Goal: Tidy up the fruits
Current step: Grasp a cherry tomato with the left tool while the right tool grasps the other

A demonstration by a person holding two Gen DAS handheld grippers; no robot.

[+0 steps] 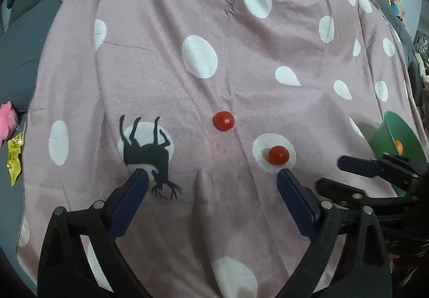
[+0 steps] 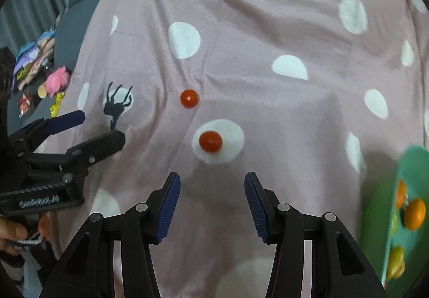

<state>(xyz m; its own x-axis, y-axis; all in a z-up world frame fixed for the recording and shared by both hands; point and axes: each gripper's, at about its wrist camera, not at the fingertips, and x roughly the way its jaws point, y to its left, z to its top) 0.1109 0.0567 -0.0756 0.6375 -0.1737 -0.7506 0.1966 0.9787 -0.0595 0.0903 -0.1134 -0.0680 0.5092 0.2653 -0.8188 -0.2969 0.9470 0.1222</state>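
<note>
Two small red fruits lie on a pink polka-dot cloth (image 1: 187, 16). The nearer red fruit (image 1: 278, 155) (image 2: 210, 141) rests on a white dot; the farther red fruit (image 1: 224, 121) (image 2: 189, 98) lies beyond it to the left. A green bowl (image 1: 399, 137) (image 2: 410, 172) at the right holds orange fruits (image 2: 414, 213) and yellowish ones (image 2: 396, 260). My left gripper (image 1: 211, 173) is open and empty, its right fingertip just short of the nearer fruit. My right gripper (image 2: 211, 177) is open and empty, directly before the nearer fruit.
The cloth (image 2: 268, 29) covers a grey bed. A pink plush toy (image 1: 6, 121) (image 2: 56, 80), a yellow wrapper (image 1: 14, 158) and other clutter (image 2: 29, 62) lie off the cloth's left edge. Soft toys (image 1: 394, 0) sit at the far right.
</note>
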